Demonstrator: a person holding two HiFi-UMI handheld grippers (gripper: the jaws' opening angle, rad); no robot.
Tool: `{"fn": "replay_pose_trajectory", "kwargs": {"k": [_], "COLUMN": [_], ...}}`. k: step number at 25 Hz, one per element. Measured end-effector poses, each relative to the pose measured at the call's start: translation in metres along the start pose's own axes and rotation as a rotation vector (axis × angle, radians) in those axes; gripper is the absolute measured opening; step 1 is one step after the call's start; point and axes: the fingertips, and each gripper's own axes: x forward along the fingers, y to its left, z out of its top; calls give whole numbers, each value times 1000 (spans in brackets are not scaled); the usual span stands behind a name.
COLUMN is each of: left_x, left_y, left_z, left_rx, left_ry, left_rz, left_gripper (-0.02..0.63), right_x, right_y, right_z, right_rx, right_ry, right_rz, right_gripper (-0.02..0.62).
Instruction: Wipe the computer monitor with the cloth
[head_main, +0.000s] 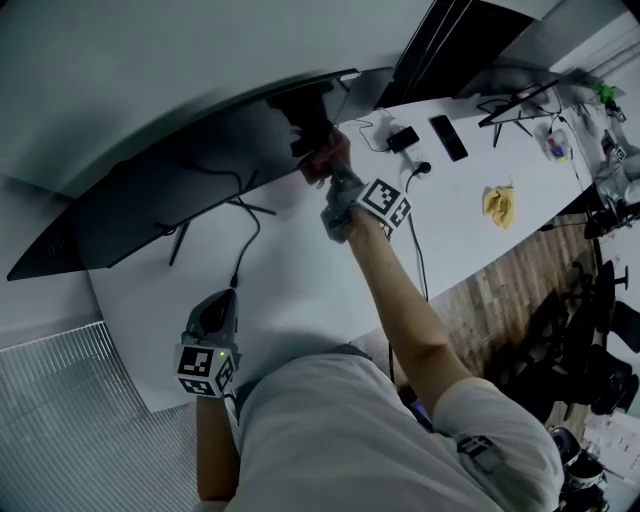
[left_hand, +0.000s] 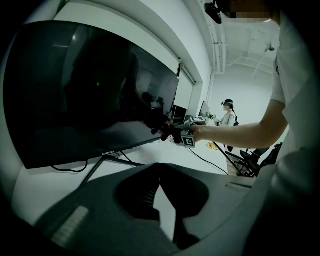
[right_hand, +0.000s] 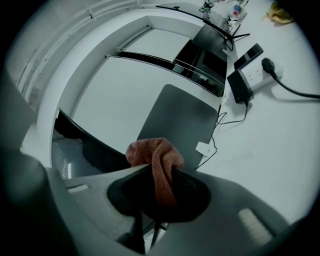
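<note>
The wide dark monitor (head_main: 170, 190) stands on a thin-legged stand at the back of the white table (head_main: 300, 290). My right gripper (head_main: 322, 165) is shut on a reddish cloth (head_main: 326, 155) and holds it against the screen's lower right part. In the right gripper view the cloth (right_hand: 155, 160) bunches out from between the jaws, right beside the monitor's edge (right_hand: 95, 150). My left gripper (head_main: 220, 300) is low over the table's near side, well short of the screen. Its jaws meet at the tips with nothing between them (left_hand: 160, 167). The left gripper view shows the screen (left_hand: 90, 90) and the right gripper (left_hand: 172, 132) at it.
A black cable (head_main: 245, 250) runs from the monitor across the table. A power adapter (head_main: 403, 138), a dark phone (head_main: 448, 137) and a yellow cloth (head_main: 500, 203) lie to the right. More monitors stand further along. A person (left_hand: 229, 112) sits far off.
</note>
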Motion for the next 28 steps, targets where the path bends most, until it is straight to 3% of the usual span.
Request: {"fn": "replay_pose_trajectory", "kwargs": {"k": [16,28], "left_x": [-3,-5], "left_y": [12,15], "left_z": [-14,-21], "left_rx": [-31,-43], "left_ry": [23,32], "left_rz": [26,31], "left_gripper": [6,6], "right_x": [11,7], "right_y": [-64,-95], "right_z": [-36,-59], "right_rx": [-4,69], "right_ry": [73,106], "right_rz": [-120,-168], "right_gripper": [75,75]}}
